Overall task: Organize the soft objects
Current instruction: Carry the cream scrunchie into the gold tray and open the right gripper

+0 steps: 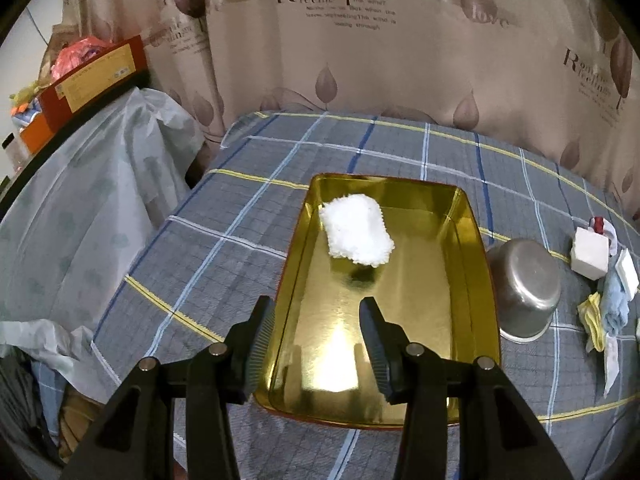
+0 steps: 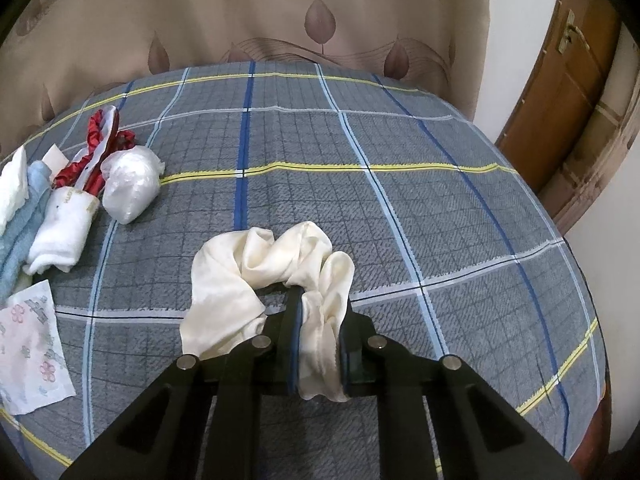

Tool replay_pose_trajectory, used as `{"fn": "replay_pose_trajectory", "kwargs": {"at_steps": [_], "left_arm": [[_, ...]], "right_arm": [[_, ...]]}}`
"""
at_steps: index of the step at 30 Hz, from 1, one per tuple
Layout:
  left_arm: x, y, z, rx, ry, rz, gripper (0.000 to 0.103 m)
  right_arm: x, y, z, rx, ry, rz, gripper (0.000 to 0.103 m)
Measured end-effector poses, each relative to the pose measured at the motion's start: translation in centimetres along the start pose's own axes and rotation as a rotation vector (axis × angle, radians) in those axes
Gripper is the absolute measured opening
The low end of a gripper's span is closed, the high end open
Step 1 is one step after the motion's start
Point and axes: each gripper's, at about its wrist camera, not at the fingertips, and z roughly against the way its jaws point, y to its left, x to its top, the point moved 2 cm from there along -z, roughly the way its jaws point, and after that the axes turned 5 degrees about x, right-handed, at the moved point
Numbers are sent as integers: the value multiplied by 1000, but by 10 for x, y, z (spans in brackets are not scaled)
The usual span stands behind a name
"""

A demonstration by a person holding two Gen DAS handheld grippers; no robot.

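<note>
A gold metal tray lies on the plaid tablecloth in the left wrist view. A white fluffy sponge cloth lies in its far half. My left gripper is open and empty over the tray's near left edge. In the right wrist view my right gripper is shut on a cream silk cloth, which bunches up ahead of the fingers on the table. A pile of soft items lies at the left: a white sock, a red and white cloth, a white plastic-wrapped bundle and a blue towel.
An upturned steel bowl stands right of the tray. White blocks and yellow and blue cloths lie beyond it. A floral tissue pack lies near left. A curtain hangs behind the table. A covered shelf with boxes stands left.
</note>
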Motion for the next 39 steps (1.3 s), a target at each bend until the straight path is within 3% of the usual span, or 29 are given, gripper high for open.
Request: {"fn": "replay_pose_trajectory", "kwargs": {"at_steps": [13, 23, 32, 39], "left_arm": [[-4, 10, -3, -9, 2, 34, 45], [-4, 18, -4, -23, 11, 60, 45], [-2, 27, -1, -13, 8, 85, 45], [-2, 45, -3, 29, 25, 110, 45]], "right_arm": [[-4, 26, 38, 31, -3, 60, 12], [-6, 71, 83, 119, -56, 155, 12], [2, 139, 126, 248, -112, 276, 12], [7, 228, 162, 428, -145, 412, 12]]}}
